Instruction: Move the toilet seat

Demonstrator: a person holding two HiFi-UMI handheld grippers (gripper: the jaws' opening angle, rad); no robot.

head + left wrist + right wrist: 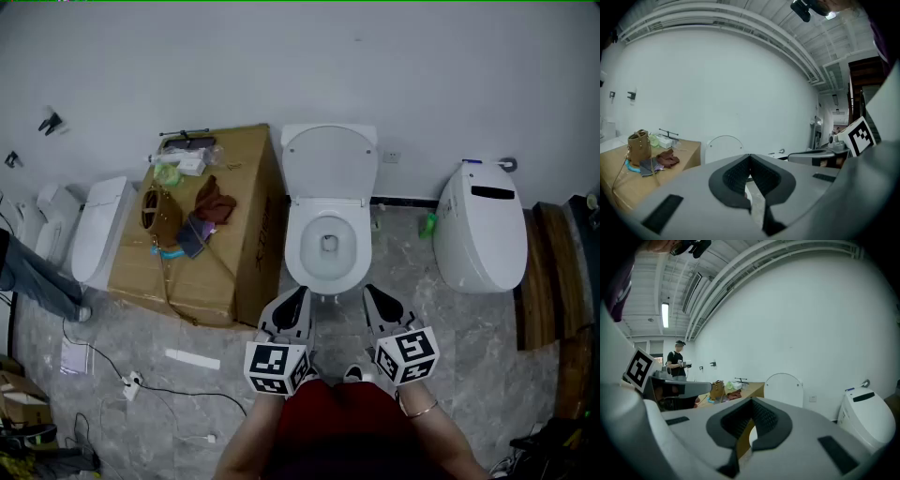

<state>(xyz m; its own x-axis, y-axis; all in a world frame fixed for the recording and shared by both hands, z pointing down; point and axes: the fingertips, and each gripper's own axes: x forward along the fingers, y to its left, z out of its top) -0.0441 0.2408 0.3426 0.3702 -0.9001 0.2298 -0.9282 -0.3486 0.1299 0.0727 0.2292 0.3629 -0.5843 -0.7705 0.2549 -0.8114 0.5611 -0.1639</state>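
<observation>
Both pairs of jaws are clenched on nothing. In the left gripper view the left gripper (750, 158) has its 2 ribbed pads pressed together at the tips, with only floor and porcelain beyond them. The right gripper (751, 403) looks the same in its own view. The head view shows the 2 grippers side by side, close to the person's body and pointing slightly down toward the toilet. Neither tip touches it. I read this as a ready pose, with the jaws shut because nothing is within reach to grip.

The toilet seat (330, 167) stands raised above the bowl (293, 248) and leans back against the wall (300, 66). That lean is probably what keeps it up unaided. Whether the raised piece is the lid alone or the lid with the ring behind it, I cannot tell.

A cardboard box (234, 272) sits just beside the bowl on the left, carrying a brown handbag (153, 211) and a crumpled cloth (216, 200). This crowds the left gripper's side. A second toilet (483, 234), lid down, stands apart on the right, so the right side has more room.

To lower the seat, a gripper likely has to reach its top edge and tip it forward. It should keep contact on the way down, since a freed seat could drop hard onto the rim.
</observation>
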